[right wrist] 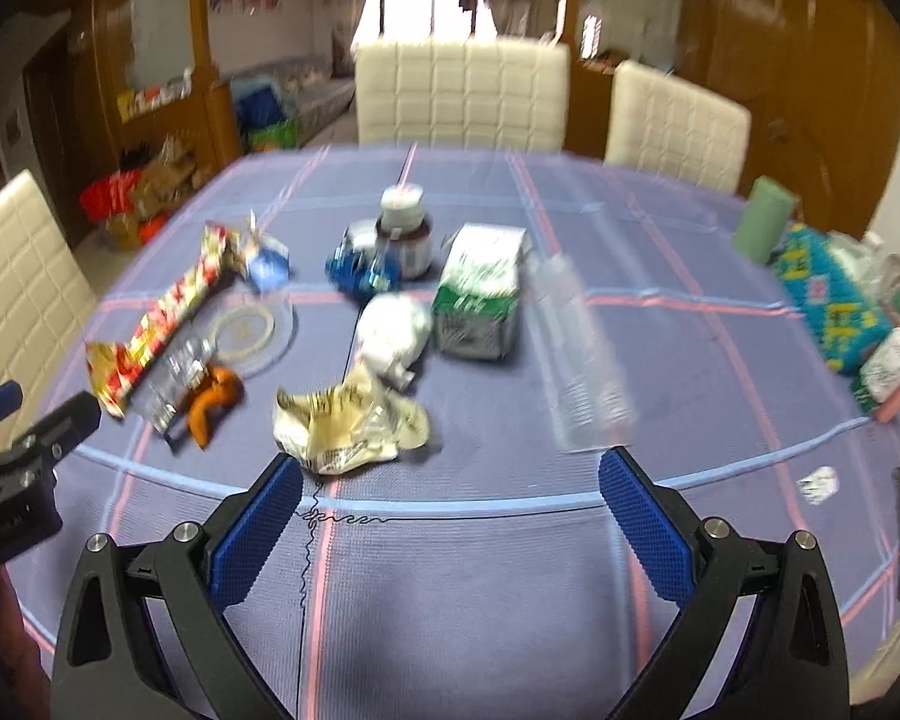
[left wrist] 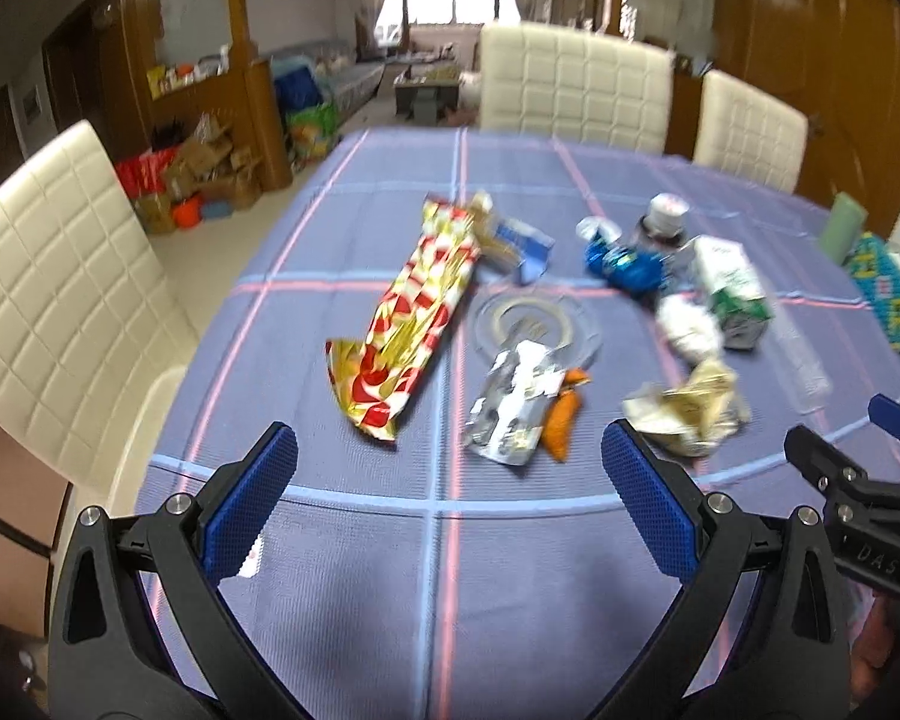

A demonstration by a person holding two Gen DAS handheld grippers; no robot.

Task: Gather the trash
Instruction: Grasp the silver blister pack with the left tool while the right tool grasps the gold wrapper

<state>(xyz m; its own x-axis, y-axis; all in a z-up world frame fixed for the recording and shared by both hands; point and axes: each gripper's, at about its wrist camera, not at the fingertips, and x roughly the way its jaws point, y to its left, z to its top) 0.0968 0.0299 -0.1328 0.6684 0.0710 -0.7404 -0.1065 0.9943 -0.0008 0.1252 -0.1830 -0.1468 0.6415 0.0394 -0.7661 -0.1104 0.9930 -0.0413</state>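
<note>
Trash lay scattered over the worktop (left wrist: pixel 342 570) when I looked through the left wrist camera. My left gripper (left wrist: pixel 448 501) hung above the near part of the cloth with its blue pads spread wide and nothing between them. Ahead of it, slightly left of centre, the long red-and-gold wrapper (left wrist: pixel 411 315) ran away from me at a slant. Just right of that sat the silver foil packet (left wrist: pixel 513 411) with an orange scrap (left wrist: pixel 561 423) touching its right edge, both resting partly on a clear round lid (left wrist: pixel 537 312). The crumpled cream wrapper (left wrist: pixel 687 411) lay just beyond the right pad. Farther off I saw a blue wrapper (left wrist: pixel 627 261) and a green-and-white carton (left wrist: pixel 735 288). My right gripper (left wrist: pixel 852 450) poked in from the right edge.

Through the right wrist camera, my right gripper (right wrist: pixel 450 501) was also spread wide and empty over the cloth. The crumpled cream wrapper (right wrist: pixel 348 426) lay just ahead of its left pad, apart from it. Beyond stood the green-and-white carton (right wrist: pixel 480 297), a white crumpled wad (right wrist: pixel 393 330) beside it, and a dark jar (right wrist: pixel 405 228) behind. A clear plastic bottle (right wrist: pixel 582 354) lay ahead of the right pad.
</note>
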